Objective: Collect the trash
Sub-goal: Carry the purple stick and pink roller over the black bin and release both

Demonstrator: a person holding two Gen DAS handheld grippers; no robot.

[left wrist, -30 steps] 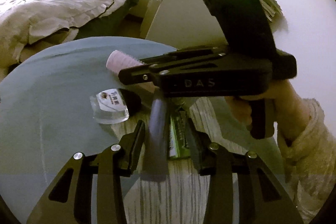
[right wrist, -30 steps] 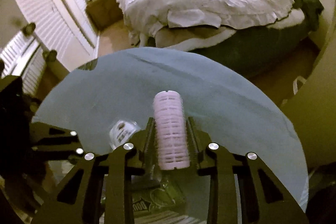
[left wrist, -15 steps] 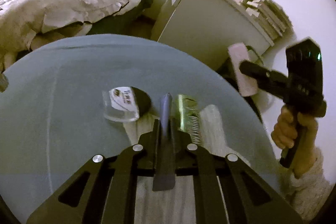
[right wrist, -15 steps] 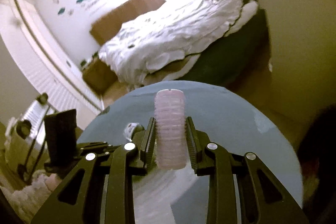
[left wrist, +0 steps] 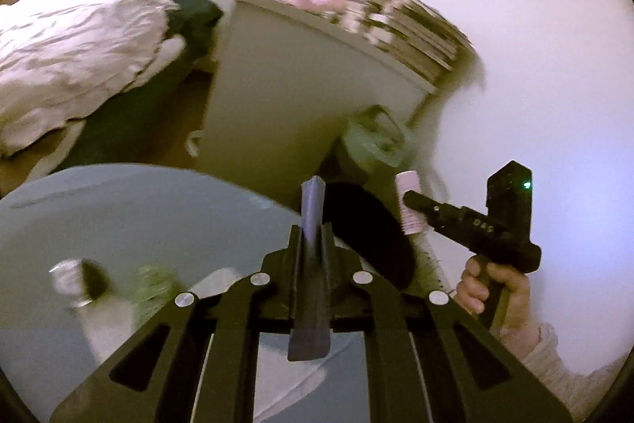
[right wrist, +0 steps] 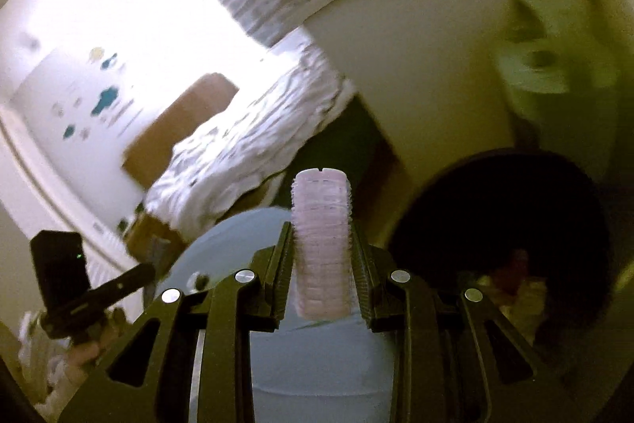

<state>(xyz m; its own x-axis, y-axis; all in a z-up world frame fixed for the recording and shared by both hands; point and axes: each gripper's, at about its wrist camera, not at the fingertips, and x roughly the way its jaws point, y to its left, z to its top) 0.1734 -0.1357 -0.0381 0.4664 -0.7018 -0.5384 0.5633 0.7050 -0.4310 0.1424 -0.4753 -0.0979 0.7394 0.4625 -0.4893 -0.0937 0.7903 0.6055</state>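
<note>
My left gripper (left wrist: 312, 236) is shut on a flat grey-blue strip (left wrist: 311, 264) that sticks out past its fingertips, above the round blue table (left wrist: 138, 217). A pink ribbed roller (right wrist: 321, 244) stands upright in my right gripper (right wrist: 321, 240), which is shut on it. In the left wrist view that right gripper (left wrist: 412, 203) hangs beside the table's right edge with the pink roller (left wrist: 410, 201), over a dark round bin (left wrist: 368, 232). The bin's black opening (right wrist: 511, 224) fills the right side of the right wrist view. A small clear container with a dark lid (left wrist: 77, 278) and a green wrapper (left wrist: 152, 280) lie blurred on the table.
A pale cabinet (left wrist: 285, 106) topped with stacked books and soft toys stands behind the bin, with a green bag (left wrist: 372, 141) at its side. A bed with rumpled white covers (left wrist: 71, 66) lies at left. A hand and sleeve (left wrist: 499, 292) hold the right gripper.
My left gripper shut on the grey-blue strip and lifted it off the table toward the right. My right gripper swung the pink roller away from the table to the bin.
</note>
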